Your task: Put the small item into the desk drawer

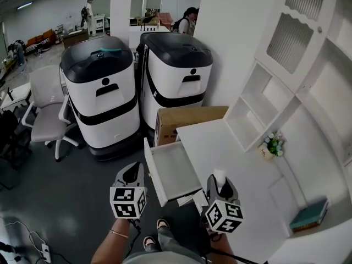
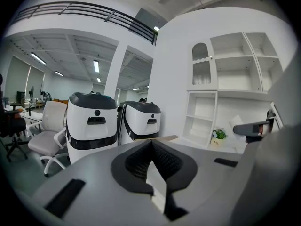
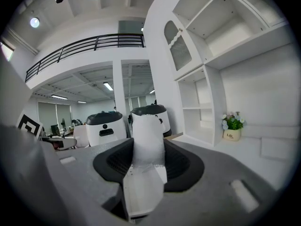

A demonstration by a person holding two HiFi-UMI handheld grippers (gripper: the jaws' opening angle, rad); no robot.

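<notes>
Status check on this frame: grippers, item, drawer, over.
Left gripper shut, empty. Right gripper shut on small white item, not yet in drawer. Drawer open, bare inside, nothing in the way.
</notes>
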